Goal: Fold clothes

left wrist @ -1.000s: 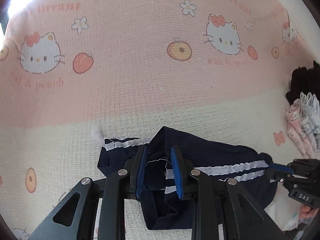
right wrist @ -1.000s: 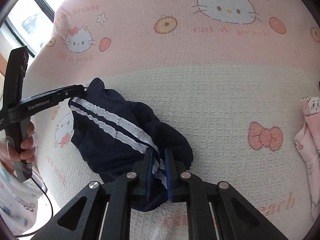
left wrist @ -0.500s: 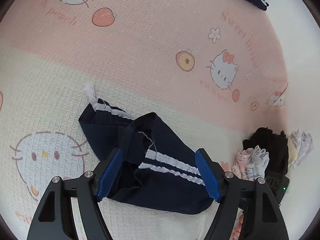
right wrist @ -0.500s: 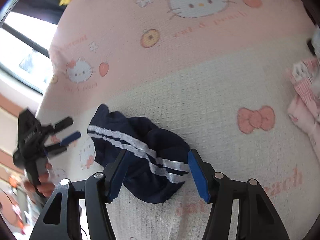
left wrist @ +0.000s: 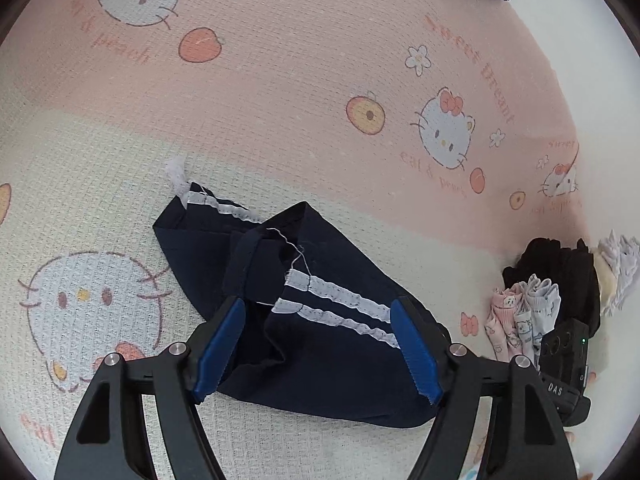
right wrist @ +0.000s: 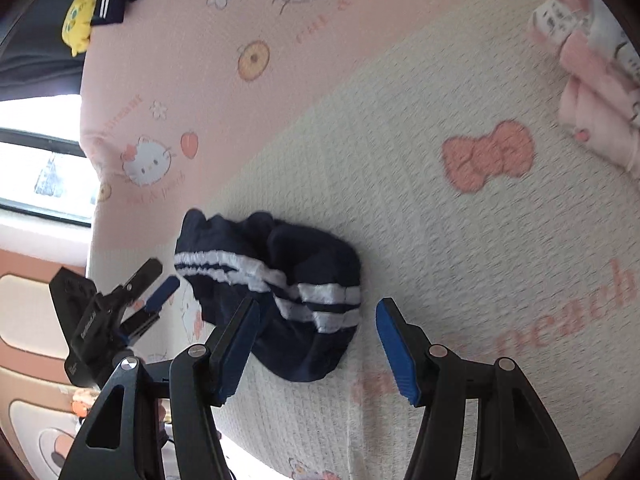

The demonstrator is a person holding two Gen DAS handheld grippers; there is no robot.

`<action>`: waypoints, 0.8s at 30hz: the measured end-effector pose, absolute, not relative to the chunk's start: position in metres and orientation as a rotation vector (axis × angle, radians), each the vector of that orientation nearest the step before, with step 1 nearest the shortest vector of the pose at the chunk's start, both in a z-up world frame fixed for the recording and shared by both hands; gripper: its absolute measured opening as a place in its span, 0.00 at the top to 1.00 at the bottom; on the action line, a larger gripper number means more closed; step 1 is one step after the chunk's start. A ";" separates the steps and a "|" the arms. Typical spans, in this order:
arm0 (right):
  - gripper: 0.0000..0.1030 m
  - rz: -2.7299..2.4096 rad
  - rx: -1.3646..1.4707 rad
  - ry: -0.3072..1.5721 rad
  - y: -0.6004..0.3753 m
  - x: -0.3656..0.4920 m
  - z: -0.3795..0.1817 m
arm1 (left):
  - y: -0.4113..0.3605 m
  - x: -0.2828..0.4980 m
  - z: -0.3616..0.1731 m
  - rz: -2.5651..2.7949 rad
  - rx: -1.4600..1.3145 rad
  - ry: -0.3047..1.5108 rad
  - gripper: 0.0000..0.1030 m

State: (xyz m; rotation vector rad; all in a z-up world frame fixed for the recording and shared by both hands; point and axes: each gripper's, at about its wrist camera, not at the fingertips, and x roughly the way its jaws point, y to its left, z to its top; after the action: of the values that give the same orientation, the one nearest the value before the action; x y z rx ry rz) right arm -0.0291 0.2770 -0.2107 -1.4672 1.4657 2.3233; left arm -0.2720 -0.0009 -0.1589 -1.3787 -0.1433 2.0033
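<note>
The left gripper (left wrist: 316, 344) hovers with its jaws wide apart, holding nothing, above the navy shorts (left wrist: 312, 320), which lie crumpled on the patterned blanket (left wrist: 280, 80), apparently set down for regrasping. Open blanket stretches beyond the shorts' far edge, giving room to spread them. Farther right, the right gripper (right wrist: 316, 344) likewise hangs spread and empty over the shorts' striped end; a clothes pile (left wrist: 528, 320) borders that side.
</note>
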 end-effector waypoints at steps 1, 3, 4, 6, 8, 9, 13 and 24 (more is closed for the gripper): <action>0.42 2.322 -1.481 1.455 0.274 -0.030 -0.213 | 0.001 -0.271 -0.159 2.010 -1.372 -0.124 0.28; 0.42 2.311 -1.490 1.435 0.270 -0.032 -0.219 | 0.004 -0.269 -0.160 2.046 -1.369 -0.044 0.28; 0.42 2.315 -1.488 1.426 0.269 -0.033 -0.220 | 0.006 -0.268 -0.161 2.056 -1.365 -0.010 0.28; 0.42 2.322 -1.485 1.408 0.266 -0.036 -0.222 | 0.009 -0.266 -0.163 2.050 -1.356 0.025 0.28; 0.42 2.334 -1.480 1.383 0.264 -0.038 -0.222 | 0.012 -0.265 -0.165 2.035 -1.353 0.038 0.28; 0.42 2.341 -1.476 1.368 0.263 -0.038 -0.222 | 0.014 -0.263 -0.165 2.034 -1.346 0.050 0.28; 0.42 2.371 -1.445 1.333 0.260 -0.041 -0.222 | 0.021 -0.257 -0.164 2.035 -1.302 0.116 0.29; 0.56 2.476 -1.463 1.076 0.241 -0.049 -0.217 | 0.040 -0.256 -0.173 2.062 -1.318 0.279 0.69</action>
State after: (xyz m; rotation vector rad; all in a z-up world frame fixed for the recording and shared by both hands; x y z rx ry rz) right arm -0.0493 0.2415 -0.2167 -1.4628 1.0765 2.4764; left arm -0.2555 0.0400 -0.1728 -1.3183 0.2786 2.0623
